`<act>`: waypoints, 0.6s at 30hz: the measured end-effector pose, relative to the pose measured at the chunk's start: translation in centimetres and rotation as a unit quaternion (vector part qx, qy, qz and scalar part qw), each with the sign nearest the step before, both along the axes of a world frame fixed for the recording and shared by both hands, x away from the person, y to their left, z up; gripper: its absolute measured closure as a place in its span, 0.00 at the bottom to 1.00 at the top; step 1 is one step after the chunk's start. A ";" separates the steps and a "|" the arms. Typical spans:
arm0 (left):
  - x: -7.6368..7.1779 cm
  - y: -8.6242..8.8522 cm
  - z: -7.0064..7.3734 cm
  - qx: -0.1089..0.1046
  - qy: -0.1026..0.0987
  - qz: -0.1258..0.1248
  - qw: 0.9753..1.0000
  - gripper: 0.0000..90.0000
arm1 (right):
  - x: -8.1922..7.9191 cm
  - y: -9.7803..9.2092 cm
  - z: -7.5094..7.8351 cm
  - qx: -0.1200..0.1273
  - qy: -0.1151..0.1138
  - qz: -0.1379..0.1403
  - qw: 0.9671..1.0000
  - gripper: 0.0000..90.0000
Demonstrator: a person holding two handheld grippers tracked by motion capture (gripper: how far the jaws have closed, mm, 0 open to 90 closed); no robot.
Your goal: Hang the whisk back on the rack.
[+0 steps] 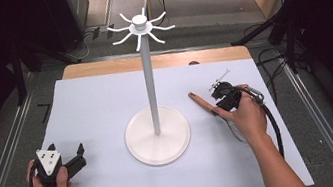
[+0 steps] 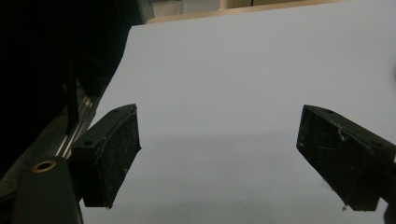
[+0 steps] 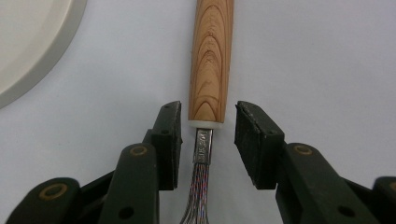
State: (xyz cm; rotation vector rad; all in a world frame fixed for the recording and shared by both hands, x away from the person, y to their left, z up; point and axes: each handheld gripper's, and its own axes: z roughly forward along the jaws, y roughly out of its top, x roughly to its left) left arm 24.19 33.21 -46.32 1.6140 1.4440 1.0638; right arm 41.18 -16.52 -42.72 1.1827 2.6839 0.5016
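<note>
Wire-bundled whisk [image 3: 205, 154] with grained wooden handle lies flat.

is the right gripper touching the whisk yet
Apart. The right gripper view shows the right gripper with its jaws on either side of the whisk at its metal neck, white table visible in the gap on each side.

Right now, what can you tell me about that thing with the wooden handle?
The whisk lies flat on the white table cover, right of the stand's round base. Its handle looks like light brown wood with clear grain, ending in a thin white ring. A short silver metal neck follows, then a bundle of shiny wires. The right gripper sits with its open jaws on either side of the neck, not pinching it.
</note>
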 end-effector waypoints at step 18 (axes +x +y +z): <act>0.0 0.0 0.0 0.001 0.001 -0.002 1.000 0.16 | 0.8 1.2 -1.0 -0.014 0.002 -0.001 1.000 0.77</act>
